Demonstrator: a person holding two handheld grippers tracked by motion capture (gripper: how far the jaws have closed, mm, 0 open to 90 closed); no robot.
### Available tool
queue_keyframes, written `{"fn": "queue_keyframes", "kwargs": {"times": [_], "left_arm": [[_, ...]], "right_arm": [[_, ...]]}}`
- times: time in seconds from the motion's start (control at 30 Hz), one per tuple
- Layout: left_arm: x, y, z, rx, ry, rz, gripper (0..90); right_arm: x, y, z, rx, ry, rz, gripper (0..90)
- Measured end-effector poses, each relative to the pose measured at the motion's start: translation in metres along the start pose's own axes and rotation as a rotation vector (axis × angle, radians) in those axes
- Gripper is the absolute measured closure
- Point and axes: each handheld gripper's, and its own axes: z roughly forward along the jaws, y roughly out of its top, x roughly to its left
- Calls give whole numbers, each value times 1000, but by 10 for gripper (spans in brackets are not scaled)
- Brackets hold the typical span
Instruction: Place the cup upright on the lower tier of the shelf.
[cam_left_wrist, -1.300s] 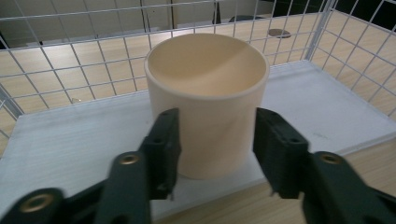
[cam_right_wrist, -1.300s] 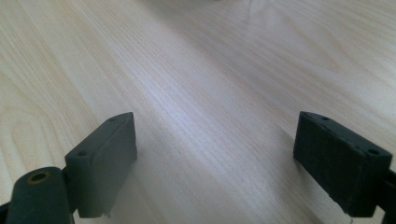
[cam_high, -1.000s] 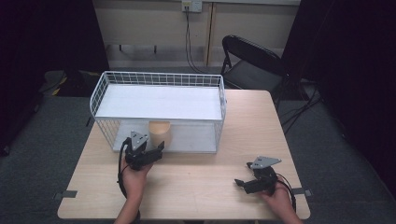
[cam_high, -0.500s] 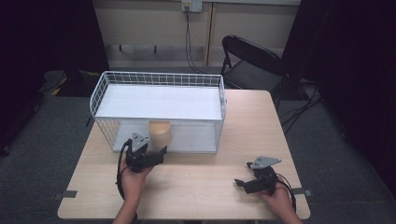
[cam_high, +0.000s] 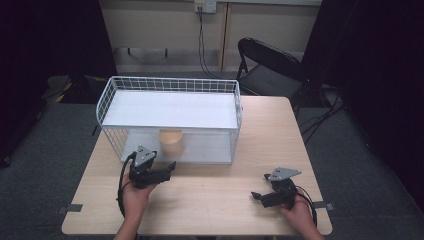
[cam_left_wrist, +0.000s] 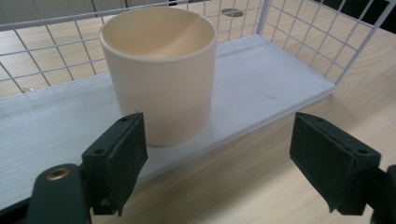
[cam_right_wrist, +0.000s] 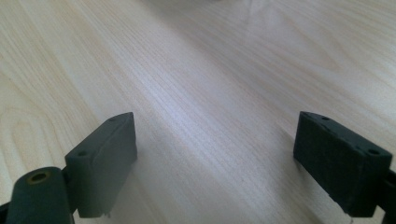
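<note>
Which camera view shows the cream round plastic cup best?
The left gripper view: the cream round plastic cup stands upright, close and large, on the white shelf board. In the high view it is small behind the white wire rack. The right gripper view faces bare wooden table.

My left gripper (cam_high: 167, 169) sits at the front of the white wire basket (cam_high: 112, 92), jaws pointing toward its open front, near the cream cup (cam_high: 171, 143) on the lower shelf (cam_high: 205, 147). Can't tell jaw gap from up here. Basket has a white upper shelf (cam_high: 170, 109). My right gripper (cam_high: 257, 196) rests low on the wooden table (cam_high: 270, 130) near the front right corner, well apart from the basket. Black folding chair (cam_high: 267, 65) behind the table.
</note>
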Motion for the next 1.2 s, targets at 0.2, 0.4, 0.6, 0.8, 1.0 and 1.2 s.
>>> {"fn": "queue_keyframes", "kwargs": {"times": [0.2, 0.4, 0.6, 0.8, 1.0, 1.2], "left_arm": [[4, -8, -7, 13, -27, 10, 188], [8, -16, -13, 36, -38, 36, 191], [9, -22, -17, 65, -50, 68, 192], [13, -30, -20, 101, -69, 89, 184], [17, -39, -20, 141, -66, 101, 170], [20, -46, -20, 157, -65, 93, 167]], "right_arm": [[0, 0, 0, 0, 0, 0, 127], [0, 0, 0, 0, -1, 0, 127], [0, 0, 0, 0, -1, 0, 127], [0, 0, 0, 0, -1, 0, 127], [0, 0, 0, 0, -1, 0, 127], [0, 0, 0, 0, -1, 0, 127]]}}
